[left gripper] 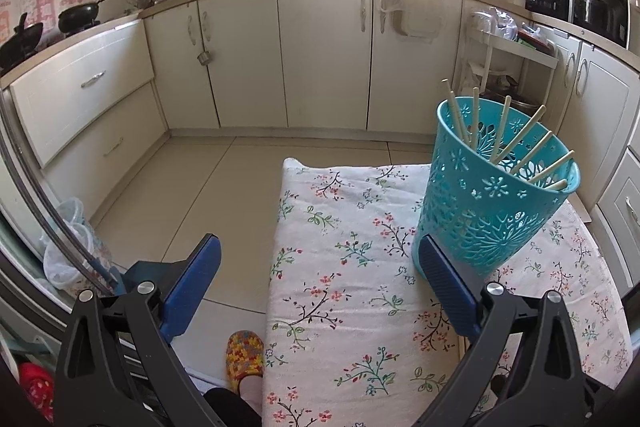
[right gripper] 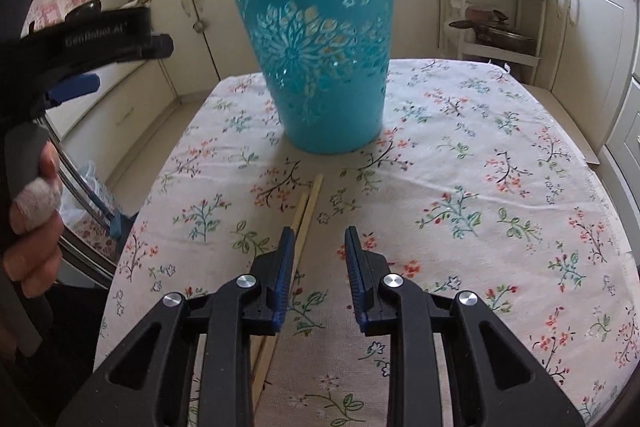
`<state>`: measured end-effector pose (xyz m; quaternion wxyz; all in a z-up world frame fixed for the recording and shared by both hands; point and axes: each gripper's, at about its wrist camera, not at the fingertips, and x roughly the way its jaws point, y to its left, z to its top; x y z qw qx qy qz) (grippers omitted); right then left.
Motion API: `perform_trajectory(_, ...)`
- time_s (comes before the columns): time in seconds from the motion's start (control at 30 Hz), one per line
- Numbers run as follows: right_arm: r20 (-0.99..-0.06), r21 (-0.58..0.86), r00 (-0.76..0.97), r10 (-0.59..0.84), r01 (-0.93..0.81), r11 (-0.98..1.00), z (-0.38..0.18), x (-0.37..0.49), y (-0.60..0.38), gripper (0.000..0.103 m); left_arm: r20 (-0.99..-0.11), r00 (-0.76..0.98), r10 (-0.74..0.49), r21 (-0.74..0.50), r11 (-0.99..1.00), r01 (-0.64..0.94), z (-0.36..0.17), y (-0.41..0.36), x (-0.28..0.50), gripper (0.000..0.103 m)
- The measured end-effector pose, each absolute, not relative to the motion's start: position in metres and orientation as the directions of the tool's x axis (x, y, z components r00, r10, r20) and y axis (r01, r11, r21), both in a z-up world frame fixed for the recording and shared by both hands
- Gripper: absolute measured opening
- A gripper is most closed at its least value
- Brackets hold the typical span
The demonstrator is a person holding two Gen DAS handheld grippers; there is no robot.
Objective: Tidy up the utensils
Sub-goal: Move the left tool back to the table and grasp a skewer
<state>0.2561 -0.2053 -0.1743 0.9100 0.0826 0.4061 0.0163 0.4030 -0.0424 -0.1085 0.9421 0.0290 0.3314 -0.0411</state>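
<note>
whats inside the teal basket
Several wooden chopsticks stand leaning inside the teal basket, tops above its rim. Their lower ends and the basket's bottom are hidden by its wall.

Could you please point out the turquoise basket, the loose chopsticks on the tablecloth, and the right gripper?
turquoise basket (right gripper: 320, 67): right wrist view, front wall.
loose chopsticks (right gripper: 306, 211): right wrist view, upper shafts.
right gripper (right gripper: 318, 247): right wrist view, between fingertips.
</note>
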Motion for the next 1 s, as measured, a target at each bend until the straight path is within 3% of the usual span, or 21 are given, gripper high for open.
perform_trajectory(0.57, -0.792, 0.144, 0.601, 0.103, 0.021, 0.989, -0.197, 0.279, -0.197, 0.025, -0.662, 0.747, -0.053, 0.058, 0.991, 0.122, -0.119, -0.049, 0.407, 0.095)
perform_trajectory(0.77, -0.802, 0.088, 0.593, 0.068, 0.005, 0.996, -0.197, 0.278, -0.197, 0.012, -0.669, 0.741, -0.052, 0.071, 0.988, 0.134, -0.121, -0.052, 0.408, 0.095)
perform_trajectory(1.0, -0.812, 0.045, 0.582, 0.040, -0.007, 0.999, -0.195, 0.263, -0.212, 0.010, -0.762, 0.636, -0.123, 0.111, 0.942, 0.315, -0.149, -0.081, 0.399, 0.095)
